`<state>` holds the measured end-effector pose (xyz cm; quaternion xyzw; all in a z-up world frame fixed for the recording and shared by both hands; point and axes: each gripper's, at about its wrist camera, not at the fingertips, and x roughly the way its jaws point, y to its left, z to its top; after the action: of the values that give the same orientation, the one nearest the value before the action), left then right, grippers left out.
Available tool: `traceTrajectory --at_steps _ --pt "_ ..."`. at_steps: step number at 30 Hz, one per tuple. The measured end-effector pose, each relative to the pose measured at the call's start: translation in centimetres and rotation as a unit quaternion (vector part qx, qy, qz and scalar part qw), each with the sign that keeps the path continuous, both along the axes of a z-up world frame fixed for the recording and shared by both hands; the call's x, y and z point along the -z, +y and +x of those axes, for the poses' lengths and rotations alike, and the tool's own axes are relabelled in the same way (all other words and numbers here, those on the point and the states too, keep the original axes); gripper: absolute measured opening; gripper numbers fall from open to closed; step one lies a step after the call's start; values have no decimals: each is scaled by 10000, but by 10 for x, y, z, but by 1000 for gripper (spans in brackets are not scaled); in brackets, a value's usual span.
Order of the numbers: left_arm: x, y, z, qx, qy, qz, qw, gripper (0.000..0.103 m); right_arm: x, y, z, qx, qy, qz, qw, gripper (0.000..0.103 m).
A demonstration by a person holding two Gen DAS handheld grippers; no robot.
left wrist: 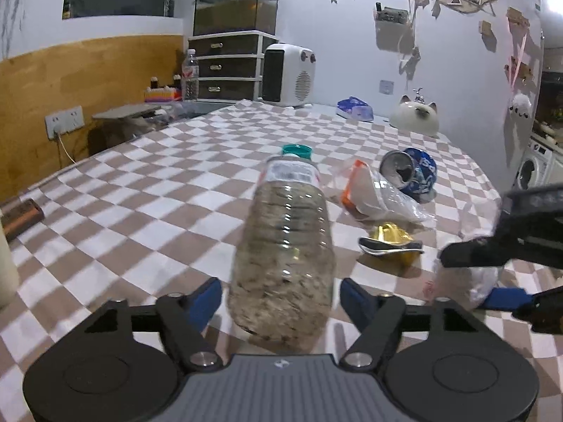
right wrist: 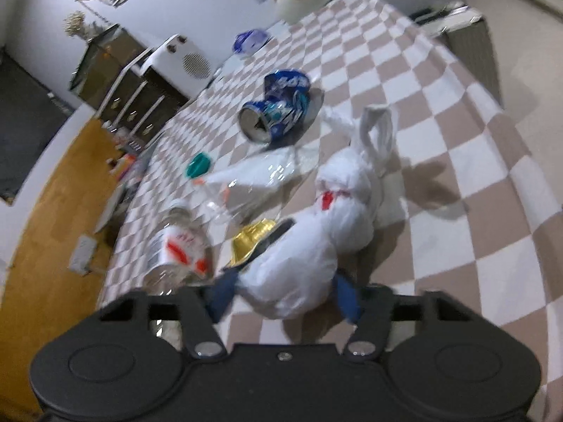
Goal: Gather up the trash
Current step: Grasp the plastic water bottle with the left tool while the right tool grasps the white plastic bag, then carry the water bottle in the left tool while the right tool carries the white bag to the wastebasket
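A clear plastic bottle [left wrist: 285, 232] with a teal cap [left wrist: 297, 150] lies on the checked tablecloth [left wrist: 140, 183], its base between the blue pads of my left gripper [left wrist: 281, 299]. Thin strips of cloth show on both sides, so the left gripper is open. My right gripper [right wrist: 285, 297] has its pads against both sides of a tied white plastic bag [right wrist: 316, 246]. In the left wrist view, that right gripper [left wrist: 468, 274] enters from the right. A crushed blue can [right wrist: 278, 109], a clear wrapper [right wrist: 253, 179] and a gold foil piece [right wrist: 253, 239] lie between them.
A cat-shaped white object [left wrist: 415, 116], a tissue pack [left wrist: 353, 107] and a white heater [left wrist: 288, 74] stand at the far end by the wall. Drawers [left wrist: 228, 66] and an upright bottle [left wrist: 190, 74] are at the back left. The table's edge [right wrist: 492, 81] drops to the floor on the right.
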<state>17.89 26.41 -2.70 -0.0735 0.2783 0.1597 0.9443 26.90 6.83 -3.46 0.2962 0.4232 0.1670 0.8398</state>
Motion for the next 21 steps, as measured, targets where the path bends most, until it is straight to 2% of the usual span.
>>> traceTrajectory --at_steps 1,4,11,15,21 --pt "1 -1 -1 0 -16 -24 10000 66 -2 -5 -3 -71 -34 -8 10000 48" --pt "2 -2 -5 -27 -49 -74 10000 62 -12 -17 -15 -278 -386 -308 9984 43" --pt "2 -3 -30 -77 -110 -178 9998 61 -23 -57 -59 -1207 -873 -811 9855 41" --pt "0 -11 -51 19 -118 -208 9997 61 -26 -74 -89 -1868 -1070 -1015 9713 41" --pt "0 -27 -85 255 -171 -284 9991 61 -22 -82 -126 -3007 -1192 -1052 9404 42"
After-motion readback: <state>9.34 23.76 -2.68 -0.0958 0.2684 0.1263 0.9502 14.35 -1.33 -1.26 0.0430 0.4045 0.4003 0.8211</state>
